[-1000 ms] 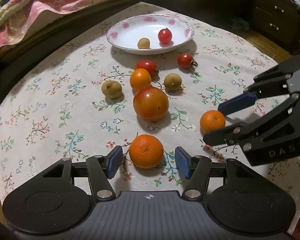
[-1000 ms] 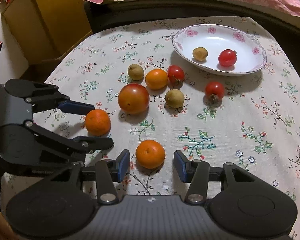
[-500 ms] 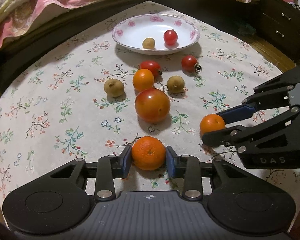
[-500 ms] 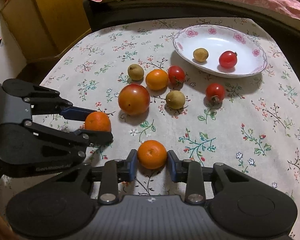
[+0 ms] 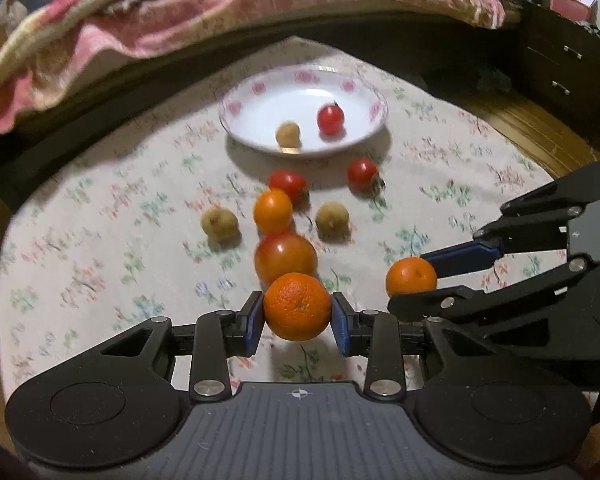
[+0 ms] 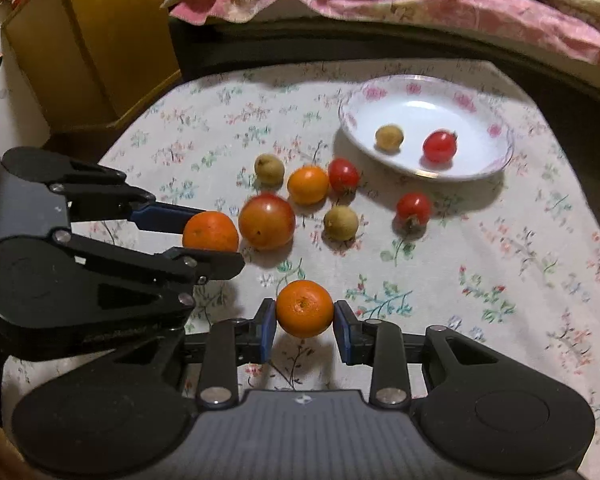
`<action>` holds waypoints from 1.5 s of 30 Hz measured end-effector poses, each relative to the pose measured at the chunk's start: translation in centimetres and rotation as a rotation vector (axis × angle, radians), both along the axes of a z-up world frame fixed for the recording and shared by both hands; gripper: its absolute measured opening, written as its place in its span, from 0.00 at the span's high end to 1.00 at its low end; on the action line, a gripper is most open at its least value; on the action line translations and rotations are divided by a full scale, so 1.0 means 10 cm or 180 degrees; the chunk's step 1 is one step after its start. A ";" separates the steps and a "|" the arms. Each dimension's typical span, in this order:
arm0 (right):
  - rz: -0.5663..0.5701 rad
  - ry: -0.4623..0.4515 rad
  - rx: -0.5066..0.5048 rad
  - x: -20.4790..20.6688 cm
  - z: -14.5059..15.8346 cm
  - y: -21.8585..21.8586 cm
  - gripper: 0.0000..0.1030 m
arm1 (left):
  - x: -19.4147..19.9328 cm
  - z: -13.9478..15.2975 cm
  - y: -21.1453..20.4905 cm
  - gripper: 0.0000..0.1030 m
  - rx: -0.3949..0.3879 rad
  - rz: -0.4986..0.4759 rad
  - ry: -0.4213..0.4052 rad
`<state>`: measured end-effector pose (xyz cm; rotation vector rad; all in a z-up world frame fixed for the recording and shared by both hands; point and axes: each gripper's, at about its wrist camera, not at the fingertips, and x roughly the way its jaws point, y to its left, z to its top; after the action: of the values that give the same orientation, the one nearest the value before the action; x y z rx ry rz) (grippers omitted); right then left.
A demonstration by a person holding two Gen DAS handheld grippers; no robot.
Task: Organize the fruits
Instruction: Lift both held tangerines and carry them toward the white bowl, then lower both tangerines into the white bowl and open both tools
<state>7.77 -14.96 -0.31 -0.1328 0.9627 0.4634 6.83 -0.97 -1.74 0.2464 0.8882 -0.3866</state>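
In the left wrist view my left gripper is shut on an orange mandarin, held just above the floral tablecloth. The right wrist view shows my right gripper shut on a second mandarin, also off the cloth. Each gripper appears in the other's view, side by side. Beyond them lie a large tomato, a third mandarin, two cherry tomatoes and two brown longans. The white floral plate at the far side holds a longan and a cherry tomato.
A bed with a pink blanket runs along the far edge of the round table. Dark drawers stand to the right and a yellow cabinet to the left. Bare cloth lies right of the fruits.
Both grippers went from open around their mandarins to shut on them. Both mandarins have since risen off the cloth, and the two grippers sit closer together.
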 end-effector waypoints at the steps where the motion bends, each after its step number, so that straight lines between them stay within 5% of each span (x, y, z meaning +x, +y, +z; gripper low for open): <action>1: -0.0018 -0.0033 -0.0005 0.00 0.05 -0.01 0.67 | -0.01 0.04 -0.01 0.58 0.0018 0.0018 -0.0018; 22: -0.0403 -0.0290 -0.0015 0.66 0.42 -0.25 0.67 | 0.62 0.42 -0.21 0.60 -0.0241 0.0121 -0.0303; 45: -0.0563 -0.0228 -0.0229 1.31 0.04 -0.37 0.67 | 1.30 0.06 -0.41 0.60 -0.0167 0.0166 -0.0137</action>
<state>20.82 -18.63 0.09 -0.1271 0.9122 0.2596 19.81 -5.07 -1.12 0.1824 0.8394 -0.3546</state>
